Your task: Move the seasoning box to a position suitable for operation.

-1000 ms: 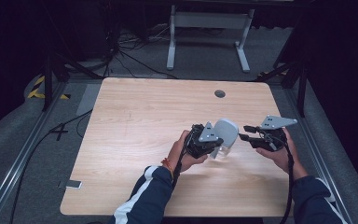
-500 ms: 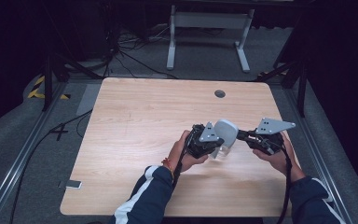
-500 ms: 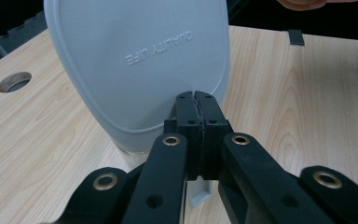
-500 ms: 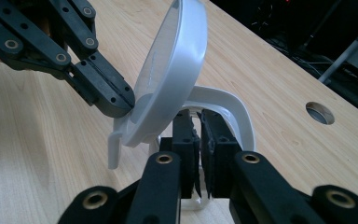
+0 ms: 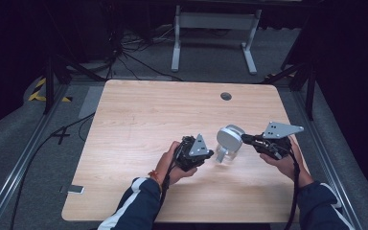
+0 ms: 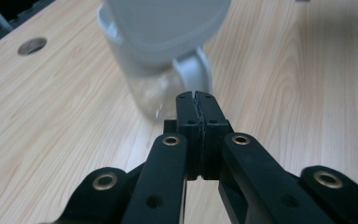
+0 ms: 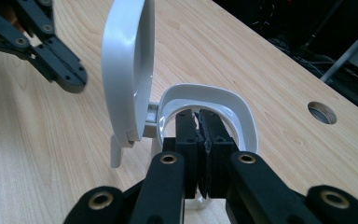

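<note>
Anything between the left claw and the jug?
Nothing visible. The shut left claw points straight at the jug, handle side, with only bare table between them. The right claw, also shut, sits at the rim opposite.

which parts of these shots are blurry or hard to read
High view: the table is evenly lit, its surroundings fall into near black, and the clear jug is small with its body washed out. Left gripper view: the fingers are sharp, but the jug close ahead is soft and its lid cropped. Right gripper view: the raised lid and rim are crisp, while the far background is dark.
</note>
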